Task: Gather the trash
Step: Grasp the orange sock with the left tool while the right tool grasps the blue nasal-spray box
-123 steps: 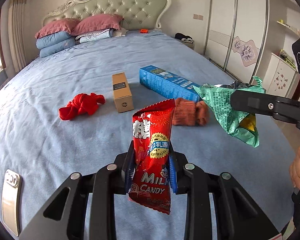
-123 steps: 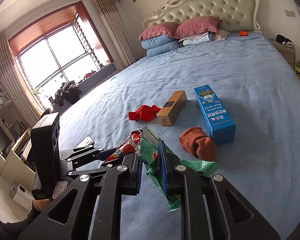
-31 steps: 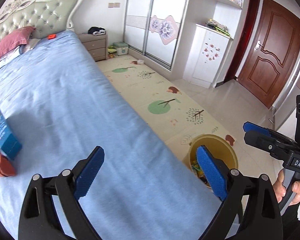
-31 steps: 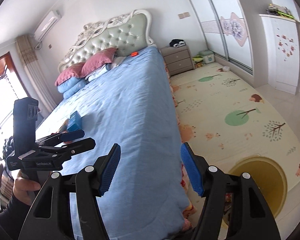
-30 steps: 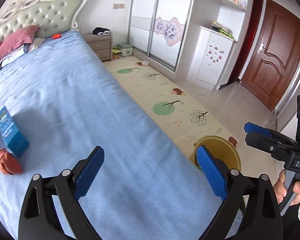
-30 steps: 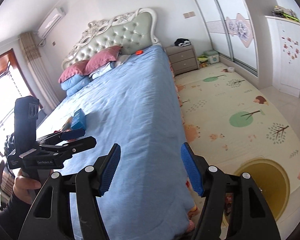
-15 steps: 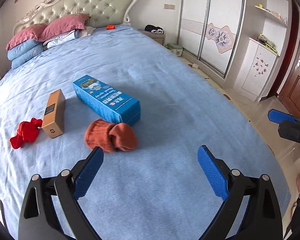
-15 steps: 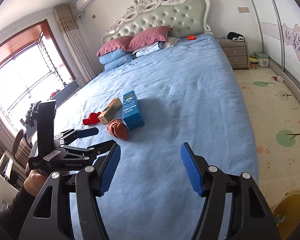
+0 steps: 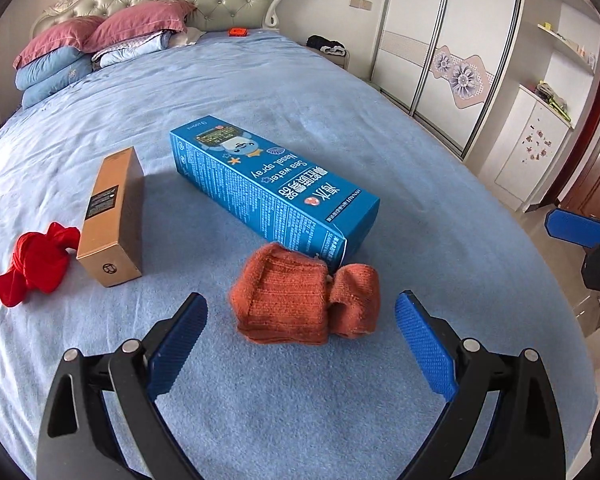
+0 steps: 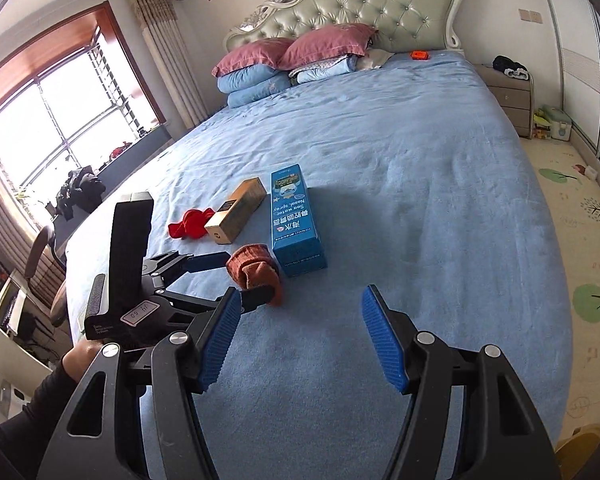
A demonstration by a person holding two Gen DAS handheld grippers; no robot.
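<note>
Four items on bed [image 9: 420, 160]: blue box [image 9: 276, 184]; tan box [image 9: 112, 216]; orange sock [image 9: 300, 300]; red cloth [image 9: 36, 260].

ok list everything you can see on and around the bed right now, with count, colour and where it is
blue box: 1, blue, lying mid-bed
brown box: 1, tan, left of the blue box
orange sock: 1 bundle, rust orange, at the blue box's near end
red cloth: 1, red, beside the brown box
pillows: stack, pink over blue, at the headboard
small orange item: 1, near the headboard
nightstand: 1, grey, beside the bed
bin: 1, yellow, on the floor
left hand-held gripper: open, empty, over the sock
right hand-held gripper: open, empty
</note>
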